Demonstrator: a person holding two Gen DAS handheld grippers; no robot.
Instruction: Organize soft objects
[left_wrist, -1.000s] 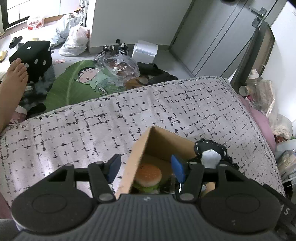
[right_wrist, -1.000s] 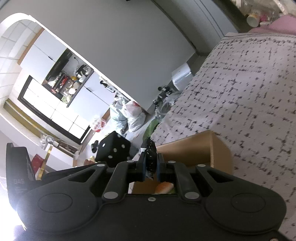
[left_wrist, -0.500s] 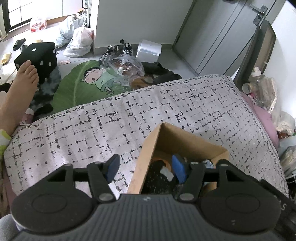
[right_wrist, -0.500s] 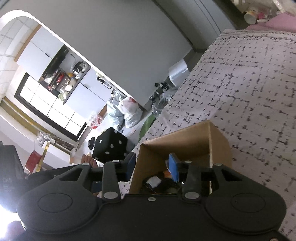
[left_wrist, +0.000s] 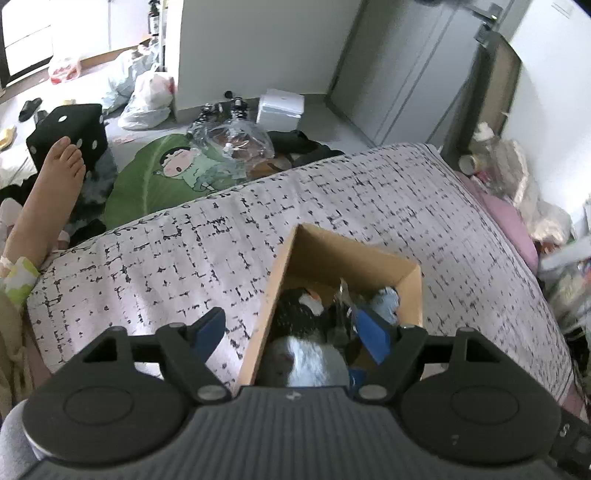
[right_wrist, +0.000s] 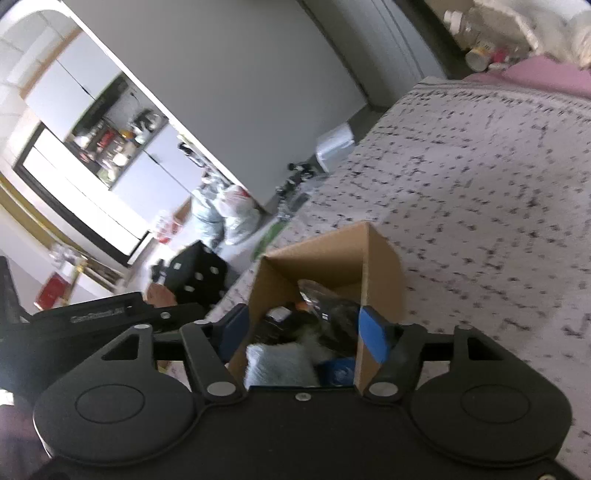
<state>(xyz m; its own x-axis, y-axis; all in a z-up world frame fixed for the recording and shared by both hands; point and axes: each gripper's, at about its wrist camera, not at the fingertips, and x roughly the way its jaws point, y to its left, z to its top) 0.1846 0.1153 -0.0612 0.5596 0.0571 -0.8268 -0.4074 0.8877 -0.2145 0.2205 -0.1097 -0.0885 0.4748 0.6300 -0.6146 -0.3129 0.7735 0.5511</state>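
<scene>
An open cardboard box (left_wrist: 354, 254) stands on the patterned bedspread (left_wrist: 184, 251); it also shows in the right wrist view (right_wrist: 380, 266). Several soft toys lie in it, among them a black and white plush (left_wrist: 306, 354) and a grey-white one (right_wrist: 277, 363). My left gripper (left_wrist: 291, 332) is open and empty, its jaws either side of the box's left wall. My right gripper (right_wrist: 303, 332) is open and empty, just above the box.
On the floor beyond the bed are a green cartoon mat (left_wrist: 162, 173), a black dice cushion (left_wrist: 70, 129), plastic bags (left_wrist: 147, 96) and a white box (left_wrist: 280, 107). A bare foot (left_wrist: 55, 184) is at left. Clutter and a pink cushion (left_wrist: 509, 225) lie at right.
My right gripper has opened and let the black toy fall into the box. Both grippers have drawn back and risen, so more of the box shows.
</scene>
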